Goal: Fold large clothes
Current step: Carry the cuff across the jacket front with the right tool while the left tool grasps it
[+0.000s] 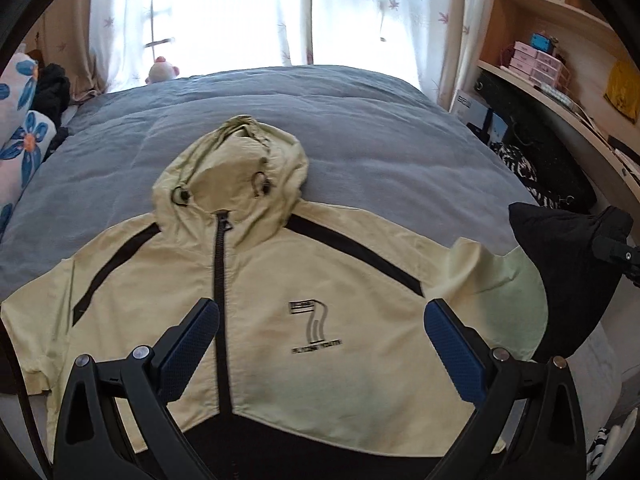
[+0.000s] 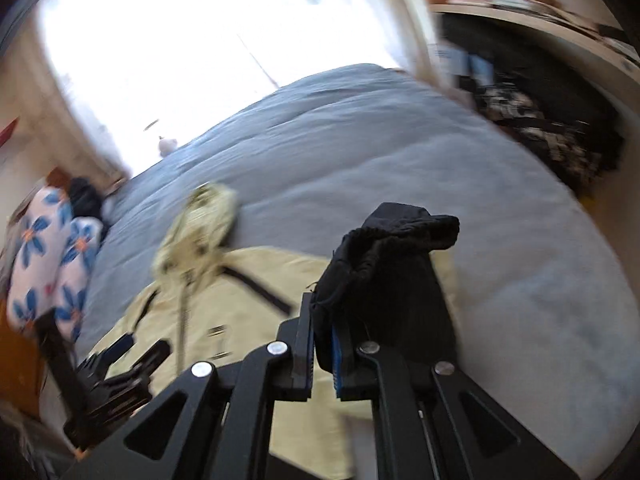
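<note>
A pale yellow jacket [image 1: 320, 320] lies face up on the bed [image 1: 360, 152], zip closed, hood [image 1: 236, 168] toward the far window. Its body is spread flat across the near part of the grey cover; one sleeve is spread flat at the left.

On the right, shelves [image 1: 560, 20] hold pink boxes [image 1: 534, 62] and books; what the boxes contain cannot be told. A flowered pillow [image 1: 24, 128] sits at the far left of the bed.

The left claw [image 1: 320, 344] hangs above the jacket's chest, pointing steeply down, its blue pads [image 1: 192, 344] wide apart with nothing between them.

The right claw [image 2: 323, 344] is clamped on the black cuff [image 2: 384, 272] of the jacket's right-hand sleeve, the jaws pressed together on the cloth. The cuff bunches up beyond the fingertips, lifted off the bed above the jacket's right edge, with yellow sleeve fabric [image 1: 488, 280] raised beneath it. The right wrist view is blurred.
</note>
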